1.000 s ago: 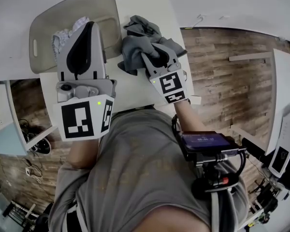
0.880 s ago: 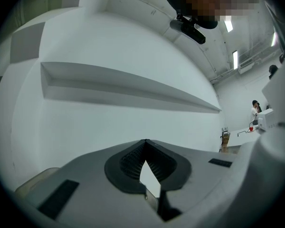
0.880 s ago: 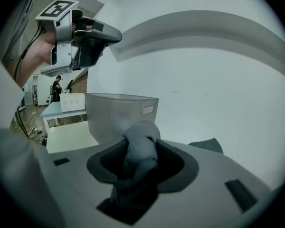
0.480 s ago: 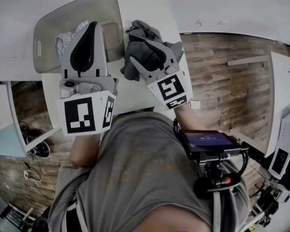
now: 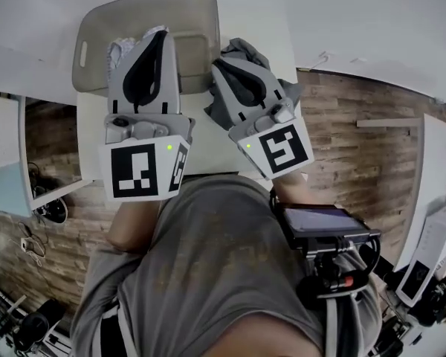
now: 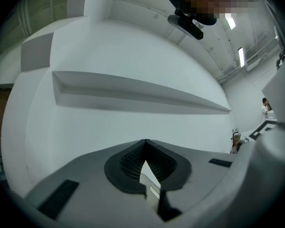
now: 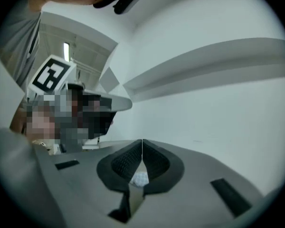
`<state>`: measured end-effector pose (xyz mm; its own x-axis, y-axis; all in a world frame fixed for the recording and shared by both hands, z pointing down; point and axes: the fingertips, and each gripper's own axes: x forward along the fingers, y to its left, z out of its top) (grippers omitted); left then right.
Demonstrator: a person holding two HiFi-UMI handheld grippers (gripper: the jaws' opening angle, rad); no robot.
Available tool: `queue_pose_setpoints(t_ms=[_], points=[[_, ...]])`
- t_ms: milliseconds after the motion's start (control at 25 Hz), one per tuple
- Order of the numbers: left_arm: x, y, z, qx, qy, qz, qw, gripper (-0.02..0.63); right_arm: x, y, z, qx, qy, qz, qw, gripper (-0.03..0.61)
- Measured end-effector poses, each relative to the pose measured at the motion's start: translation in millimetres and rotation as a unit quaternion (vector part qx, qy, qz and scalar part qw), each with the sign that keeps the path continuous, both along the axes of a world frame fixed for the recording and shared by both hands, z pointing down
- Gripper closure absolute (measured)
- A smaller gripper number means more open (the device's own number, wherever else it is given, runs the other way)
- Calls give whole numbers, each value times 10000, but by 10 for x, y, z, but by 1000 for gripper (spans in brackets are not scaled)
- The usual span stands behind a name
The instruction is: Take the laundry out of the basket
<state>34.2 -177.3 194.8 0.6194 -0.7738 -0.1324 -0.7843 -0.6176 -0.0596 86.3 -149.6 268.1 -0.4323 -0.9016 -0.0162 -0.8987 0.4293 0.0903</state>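
right gripper [image 7: 142,145] just snapped its jaws shut on nothing, and the left gripper [image 6: 146,144] is pinched closed and empty too

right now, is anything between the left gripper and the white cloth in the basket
Nothing visible does. The left gripper, jaws together, hangs right over the white cloth in the open basket; whether they touch is unclear.
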Motion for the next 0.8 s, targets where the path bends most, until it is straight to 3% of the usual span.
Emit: queue_pose_setpoints(t_ms=[400,600,800], points=[[-161,28,52,11,-2,-768,9970,607,-250,-197,-685,636,-131,-757,9950,569],[-225,114,6,162,212,-868,9959,607,-321,-219,-709,639,-128,-918,9936,569],[-298,174,57,219,52,-1061,9941,607,-350,-179,-678,659,-154,-1058,9921,569]])
